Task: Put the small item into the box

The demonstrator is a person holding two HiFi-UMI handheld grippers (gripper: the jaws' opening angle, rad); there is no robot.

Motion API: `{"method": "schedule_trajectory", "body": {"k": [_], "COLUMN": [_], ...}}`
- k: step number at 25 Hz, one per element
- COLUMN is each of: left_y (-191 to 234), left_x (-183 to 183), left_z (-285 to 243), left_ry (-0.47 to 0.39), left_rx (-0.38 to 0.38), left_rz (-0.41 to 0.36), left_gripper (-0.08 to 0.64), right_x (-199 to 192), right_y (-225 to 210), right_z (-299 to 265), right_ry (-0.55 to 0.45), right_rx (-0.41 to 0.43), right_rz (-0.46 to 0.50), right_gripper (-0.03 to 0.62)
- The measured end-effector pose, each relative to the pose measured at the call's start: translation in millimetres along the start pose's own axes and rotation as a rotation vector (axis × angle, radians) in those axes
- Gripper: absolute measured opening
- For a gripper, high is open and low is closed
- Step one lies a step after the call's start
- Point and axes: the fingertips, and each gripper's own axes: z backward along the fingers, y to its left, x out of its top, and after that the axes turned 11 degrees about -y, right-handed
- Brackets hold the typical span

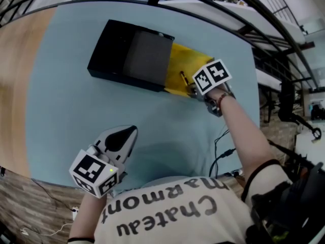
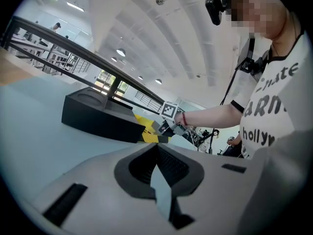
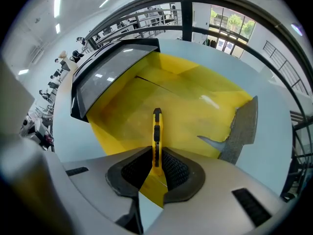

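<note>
Right gripper (image 3: 156,159) is clamped on the near end of the knife (image 3: 156,131), a slim yellow cutter. It holds the knife pointing out over the yellow tray (image 3: 200,106) that stands drawn out of the black box (image 1: 129,55), probably so it can be released inside. Left gripper (image 2: 156,153), jaws together on nothing, hangs over the table (image 1: 66,100) near the person's body, well apart from the box and seemingly unneeded for this step.

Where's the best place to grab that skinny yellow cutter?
By its back end, coming from behind along its length, as the right gripper does now. The cutter is long and thin, so jaws closing on its two flat sides should hold it steady and leave the front end free.
</note>
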Motion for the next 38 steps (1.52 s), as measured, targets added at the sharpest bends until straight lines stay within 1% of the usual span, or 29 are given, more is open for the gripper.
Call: {"method": "schedule_trajectory", "body": {"k": [5,10,13,15,20,24,27,30,32,34,38], "left_y": [2.4,2.7,-6.9,-13.4,-30.6,-47.8,-67.7,-92.4,-110.2,-128.5,-171.4], "left_x": [3.9,5.2,5.0,4.1,5.6,12.2,18.2,18.8,15.9,12.4,9.4], "left_z": [14.5,25.4,30.8,34.7,51.2,70.5,82.8,88.8,88.7,86.8,79.1], "left_ry": [-0.009,-0.016,-0.022,-0.041,-0.086,-0.157,-0.196,-0.230,-0.243,-0.252,-0.280], "left_rx": [0.024,0.051,0.072,0.091,0.182,0.260,0.308,0.331,0.336,0.342,0.331], "left_rz": [0.003,-0.018,-0.017,-0.019,-0.029,-0.030,-0.060,-0.080,-0.091,-0.107,-0.144], "left_gripper": [0.003,0.003,0.003,0.003,0.003,0.003,0.003,0.003,0.003,0.003,0.003], "right_x": [0.1,2.0,-0.5,1.2,9.4,11.1,11.7,17.2,14.9,5.6,-23.5], "right_y": [0.0,-3.6,-4.5,-3.6,-2.6,-3.2,-5.0,-5.1,-1.7,4.1,13.3], "right_z": [1.5,-1.6,0.5,-0.2,-1.4,4.6,19.5,41.1,56.6,72.3,110.6], "right_ry": [-0.002,-0.027,-0.033,-0.042,-0.081,-0.133,-0.216,-0.383,-0.490,-0.562,-0.662], "right_rx": [-0.015,-0.014,-0.018,-0.013,-0.002,-0.001,0.003,0.018,0.042,0.077,0.132], "right_rz": [-0.005,-0.023,-0.019,-0.013,-0.021,-0.050,-0.071,-0.097,-0.113,-0.118,-0.116], "right_gripper": [0.075,0.075,0.077,0.077,0.088,0.089,0.091,0.091,0.089,0.089,0.078]}}
